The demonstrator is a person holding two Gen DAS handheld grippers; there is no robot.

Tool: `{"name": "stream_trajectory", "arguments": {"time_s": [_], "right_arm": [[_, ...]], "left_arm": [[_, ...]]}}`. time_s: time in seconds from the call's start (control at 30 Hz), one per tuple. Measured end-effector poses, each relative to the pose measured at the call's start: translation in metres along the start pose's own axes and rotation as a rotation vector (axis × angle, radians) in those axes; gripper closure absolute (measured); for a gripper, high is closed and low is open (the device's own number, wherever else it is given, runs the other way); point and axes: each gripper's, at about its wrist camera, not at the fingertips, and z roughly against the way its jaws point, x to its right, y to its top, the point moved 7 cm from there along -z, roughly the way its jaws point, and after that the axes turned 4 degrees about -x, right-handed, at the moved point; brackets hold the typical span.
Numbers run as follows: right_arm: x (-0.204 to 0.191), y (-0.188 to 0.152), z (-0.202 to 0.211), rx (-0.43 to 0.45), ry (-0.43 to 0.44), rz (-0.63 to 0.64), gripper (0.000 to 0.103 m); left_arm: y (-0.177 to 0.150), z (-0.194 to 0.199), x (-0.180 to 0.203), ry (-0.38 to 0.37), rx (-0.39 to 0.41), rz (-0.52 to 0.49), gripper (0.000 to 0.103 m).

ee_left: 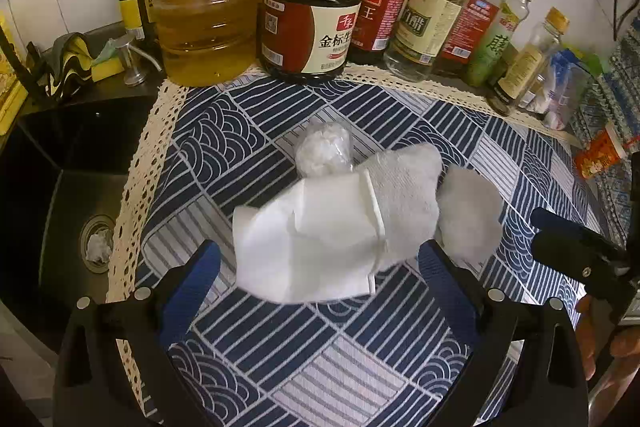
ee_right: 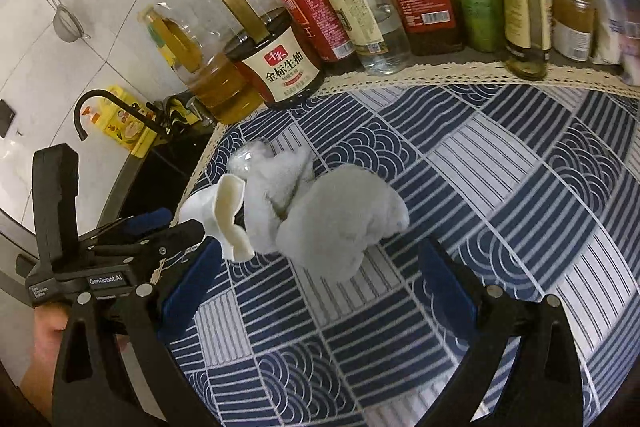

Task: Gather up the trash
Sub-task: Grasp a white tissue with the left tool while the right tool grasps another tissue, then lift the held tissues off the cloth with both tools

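Trash: crumpled tissues (ee_left: 320, 227) piled mid-frame on patterned cloth (ee_left: 360, 359).
Left gripper (ee_left: 320, 259): released, straddling pile.
Right gripper (ee_right: 320, 259): released, empty.
Risk: partial pinch scatters loose wads.

A blue-and-white patterned cloth (ee_left: 280, 339) covers the counter. Ahead of the grippers, crumpled tissues (ee_left: 320, 235) lie on it; farther ahead, bottles (ee_left: 304, 23) line its lace edge.
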Motion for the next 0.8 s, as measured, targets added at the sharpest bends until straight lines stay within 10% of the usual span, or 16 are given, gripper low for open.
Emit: {"name": "stream_trajectory", "arguments": {"time_s": [0.47,0.8], "right_arm": [[0.015,0.008,-0.032,-0.063,0.046,-0.022,0.021],[0.019,0.007,-0.039,-0.073,0.009,-0.008,0.07]], "left_arm": [[0.011,-0.022,-0.007,-0.014,-0.036,0.044,0.013],[0.007,-0.023,-0.007,-0.027,-0.045,0.03,0.025]]}}
